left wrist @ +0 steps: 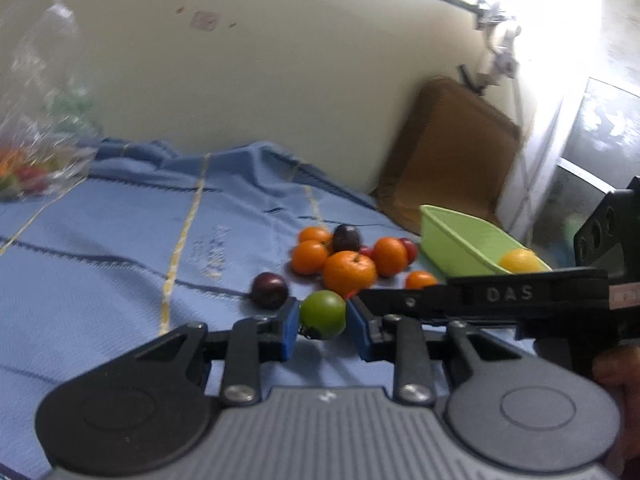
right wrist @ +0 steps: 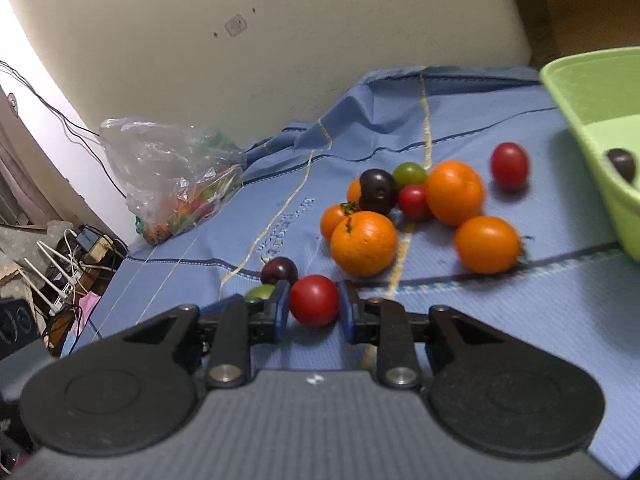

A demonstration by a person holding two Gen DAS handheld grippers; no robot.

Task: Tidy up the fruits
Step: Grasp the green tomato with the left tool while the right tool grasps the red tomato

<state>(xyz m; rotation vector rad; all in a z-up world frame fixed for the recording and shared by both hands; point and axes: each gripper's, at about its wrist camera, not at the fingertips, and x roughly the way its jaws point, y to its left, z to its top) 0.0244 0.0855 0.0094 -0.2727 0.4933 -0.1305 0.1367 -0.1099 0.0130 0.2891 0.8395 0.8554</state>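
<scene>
My left gripper is shut on a small green fruit that rests low on the blue cloth. In the right wrist view my right gripper is shut on a round red fruit, its blue pads on both sides. The right gripper's black housing marked DAS crosses the left wrist view just right of the green fruit. Ahead lies a loose pile of orange fruits, dark plums and small red fruits. A lime green bin at the right holds a dark fruit and a yellow fruit.
A clear plastic bag with more fruit sits at the back left of the blue cloth. A cream wall rises behind. A brown board leans by the bin. Cables and clutter lie beyond the cloth's left edge.
</scene>
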